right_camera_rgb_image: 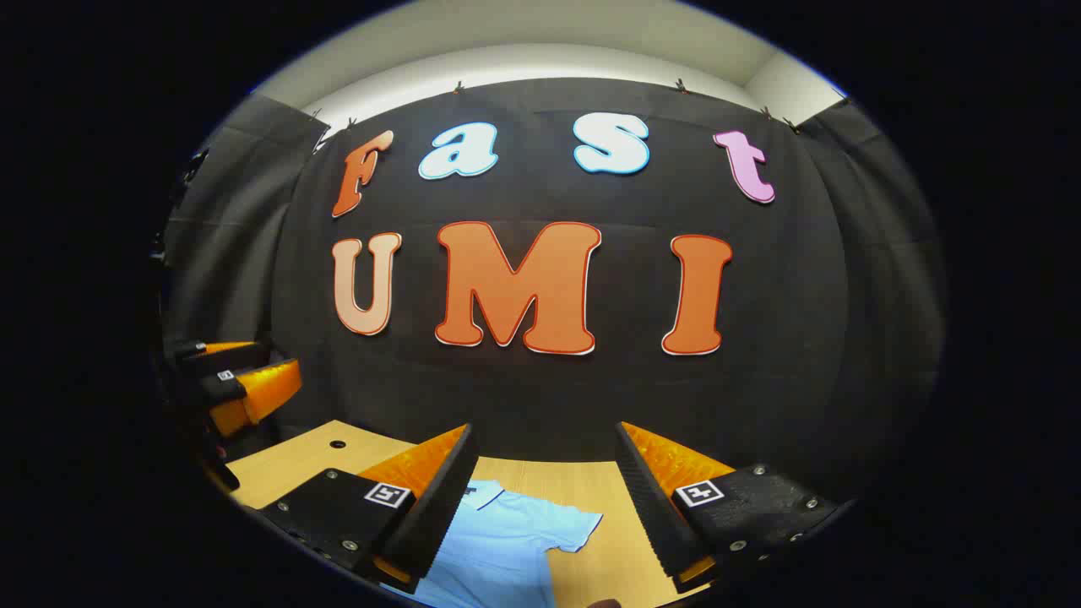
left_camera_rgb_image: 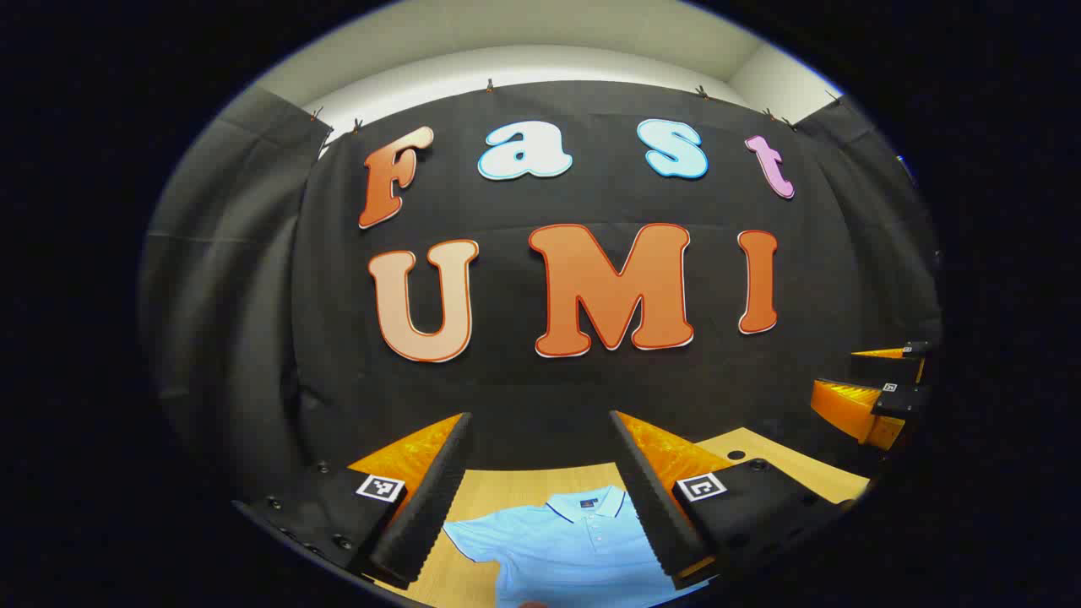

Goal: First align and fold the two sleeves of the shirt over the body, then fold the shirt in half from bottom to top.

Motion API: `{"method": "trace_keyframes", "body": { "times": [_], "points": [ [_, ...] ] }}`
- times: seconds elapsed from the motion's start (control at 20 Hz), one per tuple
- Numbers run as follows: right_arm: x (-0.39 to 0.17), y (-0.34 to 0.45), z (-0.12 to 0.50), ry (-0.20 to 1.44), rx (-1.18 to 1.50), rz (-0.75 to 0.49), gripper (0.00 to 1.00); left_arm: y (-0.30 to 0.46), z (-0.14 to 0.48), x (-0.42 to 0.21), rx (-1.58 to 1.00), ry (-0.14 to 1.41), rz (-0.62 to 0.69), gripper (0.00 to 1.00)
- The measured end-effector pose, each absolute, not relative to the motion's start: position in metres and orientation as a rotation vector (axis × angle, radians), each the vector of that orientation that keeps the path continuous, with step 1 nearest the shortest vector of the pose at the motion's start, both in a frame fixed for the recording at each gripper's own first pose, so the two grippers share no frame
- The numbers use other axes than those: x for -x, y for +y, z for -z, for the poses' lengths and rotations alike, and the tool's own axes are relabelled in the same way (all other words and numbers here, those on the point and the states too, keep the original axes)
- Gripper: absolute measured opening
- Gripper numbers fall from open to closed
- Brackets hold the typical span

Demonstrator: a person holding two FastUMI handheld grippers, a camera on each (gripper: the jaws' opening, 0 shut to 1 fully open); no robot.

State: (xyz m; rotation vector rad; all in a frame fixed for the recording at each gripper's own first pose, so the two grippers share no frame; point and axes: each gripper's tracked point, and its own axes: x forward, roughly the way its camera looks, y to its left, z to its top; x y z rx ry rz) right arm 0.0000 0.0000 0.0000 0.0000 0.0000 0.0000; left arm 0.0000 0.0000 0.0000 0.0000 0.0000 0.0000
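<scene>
The light blue polo shirt (left_camera_rgb_image: 574, 540) lies flat on the wooden table (left_camera_rgb_image: 507, 485), collar toward the black-draped wall, buttons up. In the left gripper view the left gripper (left_camera_rgb_image: 540, 498) hangs above the table with its fingers spread wide and nothing between them — the shirt's collar and chest show through the gap, below and apart from the fingertips, with one short sleeve (left_camera_rgb_image: 469, 540) spread out near the left finger. Off at that view's right edge the right gripper (left_camera_rgb_image: 878, 380) hovers apart, tilted, its fingers parted.

In the right gripper view the right gripper (right_camera_rgb_image: 545, 498) is likewise released, holding nothing; the shirt (right_camera_rgb_image: 498, 540) sits low and to the left in its gap, the other sleeve (right_camera_rgb_image: 570, 532) reaching onto bare table (right_camera_rgb_image: 608, 507) between the fingers. The left gripper (right_camera_rgb_image: 241, 384) shows at the left edge, above the table and well clear of the shirt — neither gripper touches the cloth
</scene>
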Motion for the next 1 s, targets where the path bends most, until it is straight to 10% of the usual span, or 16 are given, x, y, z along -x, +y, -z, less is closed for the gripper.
{"method": "trace_keyframes", "body": {
  "times": [1.0],
  "points": [
    [-0.043,0.008,0.036,0.154,0.012,0.050,0.98,0.044,0.002,-0.018,0.010,-0.005,-0.030,1.00]
  ]
}}
